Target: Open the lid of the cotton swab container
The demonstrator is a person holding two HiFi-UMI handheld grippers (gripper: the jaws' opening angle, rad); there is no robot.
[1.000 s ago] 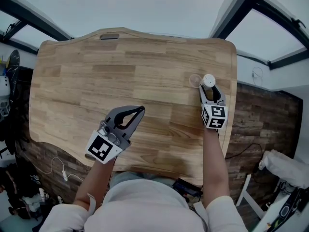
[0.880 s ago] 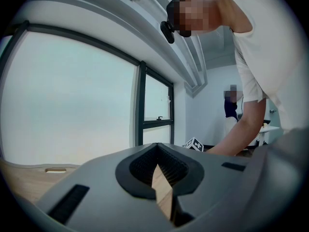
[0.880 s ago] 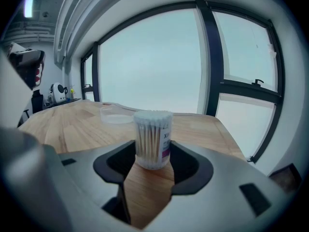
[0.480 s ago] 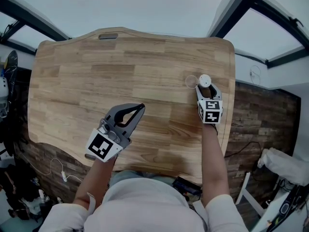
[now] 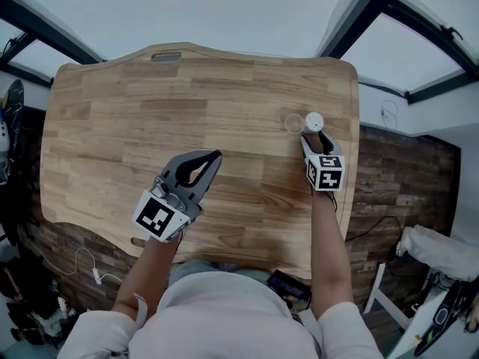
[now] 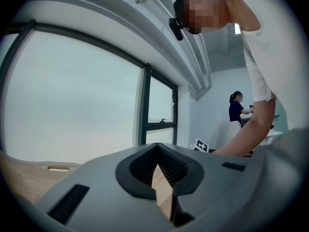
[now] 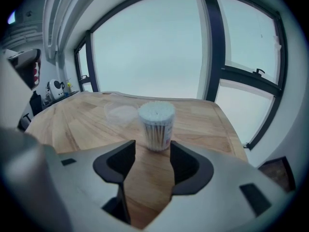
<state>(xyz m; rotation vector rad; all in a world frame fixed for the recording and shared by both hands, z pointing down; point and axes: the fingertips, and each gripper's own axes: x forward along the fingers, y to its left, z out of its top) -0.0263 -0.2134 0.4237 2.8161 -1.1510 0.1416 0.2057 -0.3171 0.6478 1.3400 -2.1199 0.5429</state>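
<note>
The cotton swab container (image 5: 314, 120) stands upright near the table's right edge, its top uncovered and the white swab tips showing (image 7: 156, 122). Its clear round lid (image 5: 293, 124) lies flat on the wood just left of it (image 7: 120, 114). My right gripper (image 5: 312, 140) is open right behind the container, which stands just past its fingertips (image 7: 153, 148) and is not between them. My left gripper (image 5: 215, 158) is shut on nothing, above the table's front middle, and its closed tips (image 6: 157, 147) point across the table.
The wooden table (image 5: 150, 96) has a cable slot (image 5: 166, 56) at its far edge. Its right edge (image 5: 352, 140) runs close to the container. Windows lie beyond the table. A person (image 6: 236, 115) stands far off in the left gripper view.
The right gripper has tipped a little behind the container. The container, lid and left gripper have kept their places.
</note>
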